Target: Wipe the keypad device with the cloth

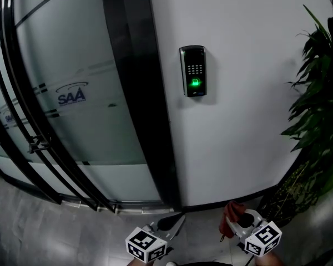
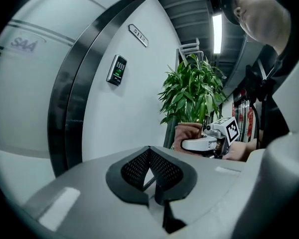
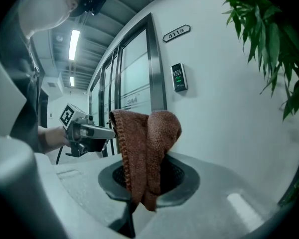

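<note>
One view (own) shows right gripper [image 3: 142, 180] pinching cloth [image 3: 147, 143].

The keypad device [image 1: 192, 71] glows green on the white wall [image 1: 244, 126], upper centre. At the bottom edge, the right hand-held gripper [image 1: 238, 221] carries a reddish cloth [image 1: 232, 210].

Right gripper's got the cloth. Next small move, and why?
Probably raise the right gripper up and forward toward the keypad device. Its jaws are shut on the cloth, so no grasp is needed, but it hangs low, well below the device mounted on the wall, and the cloth is not touching the keypad device.
</note>
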`<state>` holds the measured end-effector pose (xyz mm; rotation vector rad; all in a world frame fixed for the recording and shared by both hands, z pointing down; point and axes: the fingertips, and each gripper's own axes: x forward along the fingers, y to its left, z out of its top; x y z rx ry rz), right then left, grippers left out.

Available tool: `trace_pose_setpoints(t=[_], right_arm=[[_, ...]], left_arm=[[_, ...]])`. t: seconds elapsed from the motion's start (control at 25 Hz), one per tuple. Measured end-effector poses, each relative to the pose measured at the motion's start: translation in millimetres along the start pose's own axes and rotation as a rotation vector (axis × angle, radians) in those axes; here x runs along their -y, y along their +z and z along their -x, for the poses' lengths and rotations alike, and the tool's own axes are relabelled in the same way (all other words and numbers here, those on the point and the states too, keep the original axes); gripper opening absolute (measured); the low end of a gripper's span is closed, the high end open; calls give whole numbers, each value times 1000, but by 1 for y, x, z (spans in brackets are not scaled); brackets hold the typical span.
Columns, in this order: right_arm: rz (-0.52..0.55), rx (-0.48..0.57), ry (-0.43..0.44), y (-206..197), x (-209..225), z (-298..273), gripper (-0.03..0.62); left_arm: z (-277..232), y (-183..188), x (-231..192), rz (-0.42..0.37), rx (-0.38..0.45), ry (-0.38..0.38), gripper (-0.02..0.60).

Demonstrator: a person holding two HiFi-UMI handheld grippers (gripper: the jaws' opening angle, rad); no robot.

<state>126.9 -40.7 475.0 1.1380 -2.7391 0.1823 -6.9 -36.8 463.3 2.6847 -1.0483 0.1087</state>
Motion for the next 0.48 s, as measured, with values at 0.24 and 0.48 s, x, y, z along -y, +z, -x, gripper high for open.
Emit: trace_pose_setpoints(t=[0.24, 0.48], right_arm=[[8, -16, -6, -2, 0, -1, 54], [27, -24, 0, -1, -4, -3, 54]], left_arm=[[0, -1, 0, -5, -4, -12, 17], [1, -3, 1, 0, -4, -16, 17]])
